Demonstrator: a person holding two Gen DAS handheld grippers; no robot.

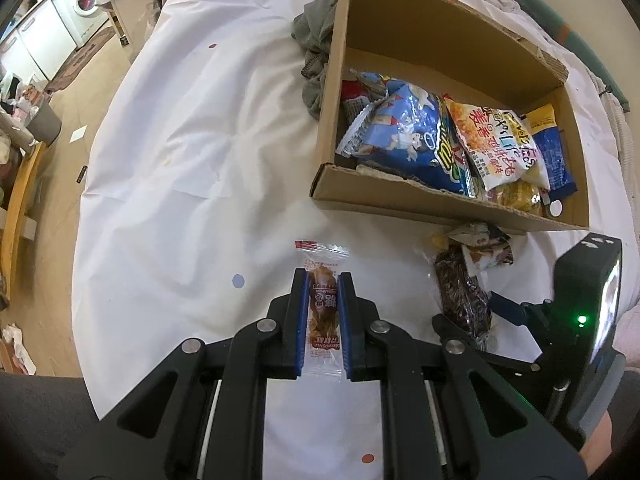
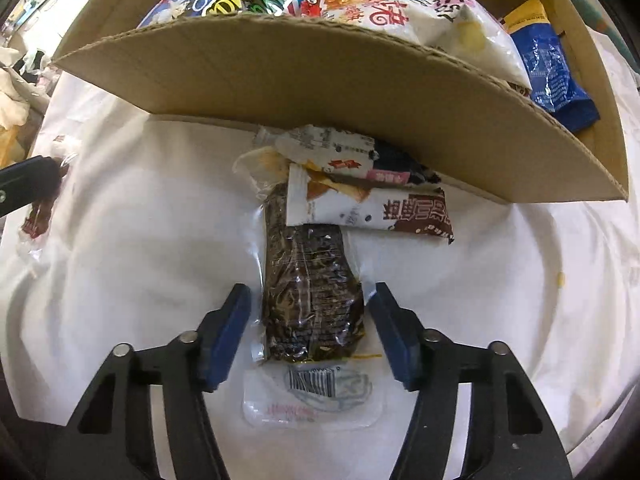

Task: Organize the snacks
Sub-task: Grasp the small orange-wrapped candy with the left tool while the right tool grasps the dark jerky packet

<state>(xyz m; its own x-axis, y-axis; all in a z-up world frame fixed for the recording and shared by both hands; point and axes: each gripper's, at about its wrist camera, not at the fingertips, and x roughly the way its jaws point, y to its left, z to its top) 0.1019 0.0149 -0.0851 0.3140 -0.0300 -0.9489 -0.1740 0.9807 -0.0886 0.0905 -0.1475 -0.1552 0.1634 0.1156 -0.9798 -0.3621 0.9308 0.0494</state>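
- Left gripper (image 1: 323, 280): clamped on clear-wrapped sausage snack (image 1: 323, 308), above white cloth (image 1: 180, 140).
- Right gripper (image 2: 310, 300): jaws apart, straddling dark seaweed pack (image 2: 312, 292) without pressing.
- Beyond: small wrappers (image 2: 372, 204) against cardboard box (image 1: 400, 200), snack bags (image 1: 420, 144) inside.

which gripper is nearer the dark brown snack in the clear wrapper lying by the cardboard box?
Right. The right gripper straddles the dark brown snack, jaws open either side. The left gripper is off to its side, shut on a small reddish sachet.

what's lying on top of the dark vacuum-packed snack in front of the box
A white and brown wrapped snack lies across the far end of the dark vacuum-packed snack, another crumpled wrapper behind it. That far end is covered; the near end shows, between the right gripper's open jaws.
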